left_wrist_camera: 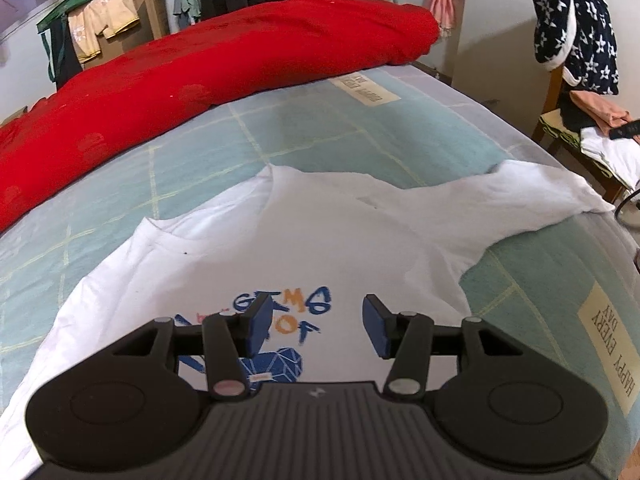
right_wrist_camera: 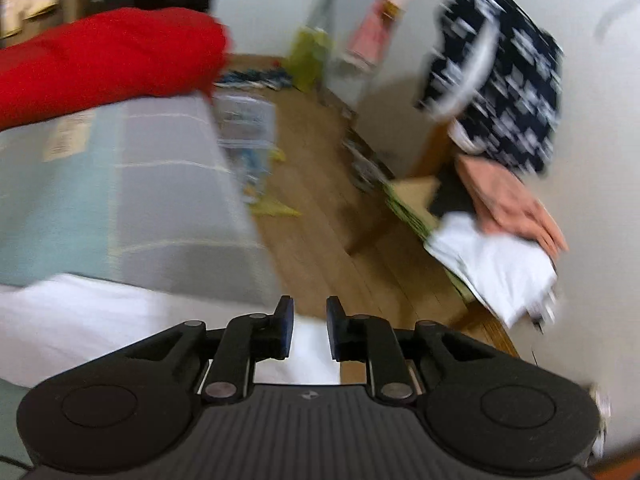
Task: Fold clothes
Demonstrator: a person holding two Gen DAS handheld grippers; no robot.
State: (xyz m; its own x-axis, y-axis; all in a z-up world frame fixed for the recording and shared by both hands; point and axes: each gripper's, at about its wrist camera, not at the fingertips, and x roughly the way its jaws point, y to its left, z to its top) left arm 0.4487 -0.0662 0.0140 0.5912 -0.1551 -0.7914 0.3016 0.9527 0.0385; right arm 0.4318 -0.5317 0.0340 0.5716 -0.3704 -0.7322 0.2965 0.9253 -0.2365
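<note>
Two grippers show, one per wrist view. Low in the left wrist view, the left gripper (left_wrist_camera: 316,322) hangs over a white T-shirt (left_wrist_camera: 280,240) with its jaws spread apart and nothing between the blue pads (left_wrist_camera: 374,326) — they sit above the blue and orange print (left_wrist_camera: 280,320) on the shirt's chest. The shirt lies flat across the middle of the frame on a pale green checked bedsheet (left_wrist_camera: 320,136), one sleeve (left_wrist_camera: 540,192) reaching toward the right edge of the bed. A red blanket (left_wrist_camera: 200,68) is bunched along the upper left.

At the lower centre of the blurred right wrist view, the right gripper (right_wrist_camera: 310,328) has its jaws only narrowly parted, with a slim gap between the pads and nothing clamped. White cloth (right_wrist_camera: 80,320) of the shirt lies beneath and to its left, at the bed's edge. At the upper right a dark star-patterned garment (right_wrist_camera: 512,92) hangs over a wooden chair (right_wrist_camera: 420,188) — on the seat lie a pink cloth (right_wrist_camera: 508,200) and a folded white one (right_wrist_camera: 492,264). Wooden floor (right_wrist_camera: 320,200) fills the middle.
</note>
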